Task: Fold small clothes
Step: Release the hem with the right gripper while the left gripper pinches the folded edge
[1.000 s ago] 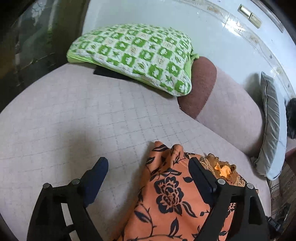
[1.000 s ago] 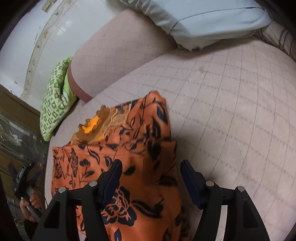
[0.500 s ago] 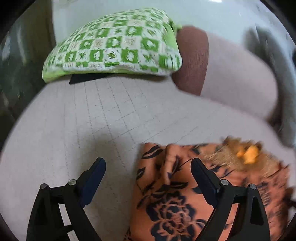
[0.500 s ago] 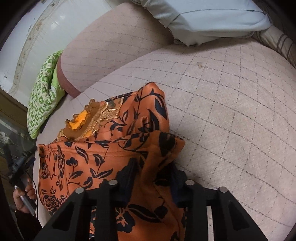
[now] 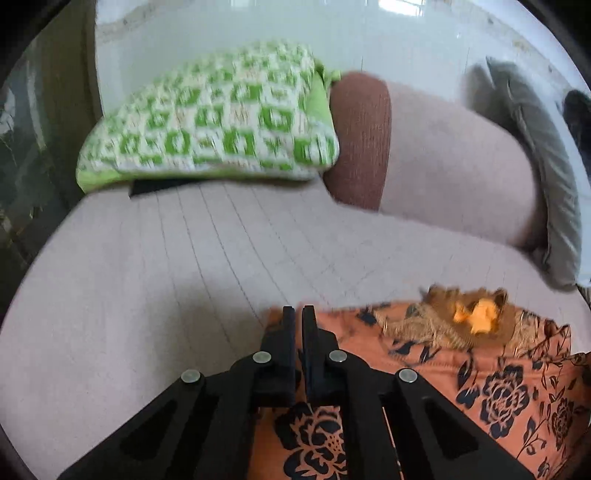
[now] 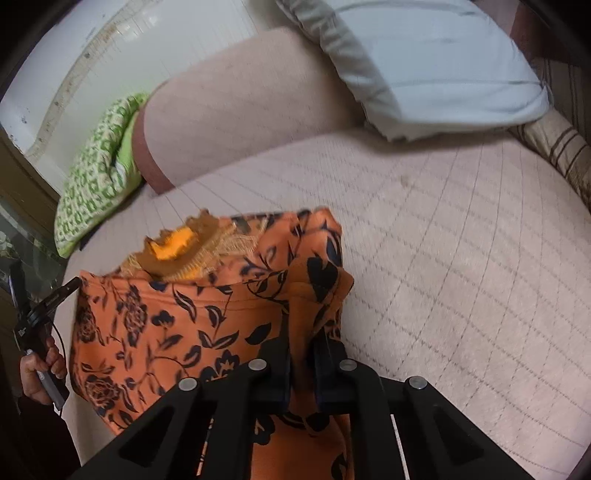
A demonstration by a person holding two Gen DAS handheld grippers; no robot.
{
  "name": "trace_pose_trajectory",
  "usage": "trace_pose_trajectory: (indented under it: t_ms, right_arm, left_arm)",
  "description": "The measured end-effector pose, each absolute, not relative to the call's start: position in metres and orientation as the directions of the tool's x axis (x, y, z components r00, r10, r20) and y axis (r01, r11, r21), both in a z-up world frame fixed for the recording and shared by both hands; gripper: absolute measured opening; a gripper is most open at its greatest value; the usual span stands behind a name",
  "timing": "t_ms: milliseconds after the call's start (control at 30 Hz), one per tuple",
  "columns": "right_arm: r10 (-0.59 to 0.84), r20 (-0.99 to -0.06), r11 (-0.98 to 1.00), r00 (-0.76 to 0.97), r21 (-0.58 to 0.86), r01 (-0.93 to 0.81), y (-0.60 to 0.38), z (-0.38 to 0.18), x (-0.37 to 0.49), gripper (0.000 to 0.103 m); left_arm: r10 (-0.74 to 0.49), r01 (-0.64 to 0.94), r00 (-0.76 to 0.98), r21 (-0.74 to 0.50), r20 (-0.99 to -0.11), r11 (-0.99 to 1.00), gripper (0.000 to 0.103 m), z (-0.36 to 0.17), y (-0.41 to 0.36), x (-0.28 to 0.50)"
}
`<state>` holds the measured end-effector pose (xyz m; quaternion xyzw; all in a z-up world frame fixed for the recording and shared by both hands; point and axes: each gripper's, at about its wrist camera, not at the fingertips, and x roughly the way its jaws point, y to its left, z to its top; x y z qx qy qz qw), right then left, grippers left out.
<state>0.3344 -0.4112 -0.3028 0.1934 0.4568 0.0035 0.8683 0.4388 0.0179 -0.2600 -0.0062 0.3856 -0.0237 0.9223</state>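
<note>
A pale quilted bed cover with a diamond stitch pattern fills the foreground. A green-and-white patterned pillow lies beside a pinkish bolster with a brown end, and a light grey pillow leans against the bolster. A glossy white wall stands behind them.

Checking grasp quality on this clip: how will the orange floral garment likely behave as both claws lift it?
The orange floral garment probably hangs limp: it already bunches into soft folds at the right claw. It looks thin, so likely light. With the left claw pinching only its edge, the middle may sag onto the sofa.
</note>
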Motion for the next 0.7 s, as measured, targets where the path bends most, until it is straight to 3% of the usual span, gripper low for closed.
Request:
trace_pose_trajectory:
  t_ms: [167, 267, 300, 333, 400, 500, 567, 700]
  right_arm:
    - [0.170, -0.759, 0.923, 0.629, 0.346, 0.167, -0.412, -0.292, 0.338, 0.007]
    - [0.163, -0.738, 0.915, 0.655, 0.361, 0.179, -0.416, -0.289, 0.340, 0.007]
    - [0.163, -0.742, 0.913, 0.650, 0.363, 0.186, -0.418, -0.292, 0.342, 0.007]
    - [0.166, -0.747, 0.910, 0.644, 0.367, 0.192, -0.419, -0.295, 0.344, 0.007]
    - [0.180, -0.763, 0.902, 0.620, 0.380, 0.207, -0.422, -0.306, 0.346, 0.007]
    - [0.198, -0.777, 0.892, 0.598, 0.395, 0.218, -0.425, -0.317, 0.347, 0.007]
    - [0.209, -0.775, 0.887, 0.596, 0.407, 0.217, -0.426, -0.319, 0.348, 0.007]
    - [0.213, -0.772, 0.889, 0.599, 0.407, 0.209, -0.424, -0.318, 0.347, 0.007]
  left_arm:
    - [-0.051, 0.018, 0.753, -0.057, -0.656, 0.998, 0.003, -0.234, 0.028, 0.435]
    - [-0.056, -0.010, 0.726, -0.092, -0.685, 0.996, 0.004, -0.242, 0.039, 0.443]
    - [-0.068, -0.019, 0.702, -0.114, -0.709, 0.993, 0.018, -0.249, 0.043, 0.447]
    - [-0.087, -0.023, 0.670, -0.139, -0.737, 0.990, 0.050, -0.257, 0.046, 0.452]
    - [-0.108, -0.033, 0.641, -0.168, -0.760, 0.985, 0.074, -0.267, 0.049, 0.454]
    - [-0.129, -0.016, 0.650, -0.183, -0.749, 0.983, 0.076, -0.267, 0.046, 0.453]
    - [-0.135, -0.003, 0.635, -0.178, -0.760, 0.984, 0.089, -0.270, 0.041, 0.452]
    - [-0.136, 0.004, 0.585, -0.165, -0.800, 0.986, 0.090, -0.289, 0.032, 0.459]
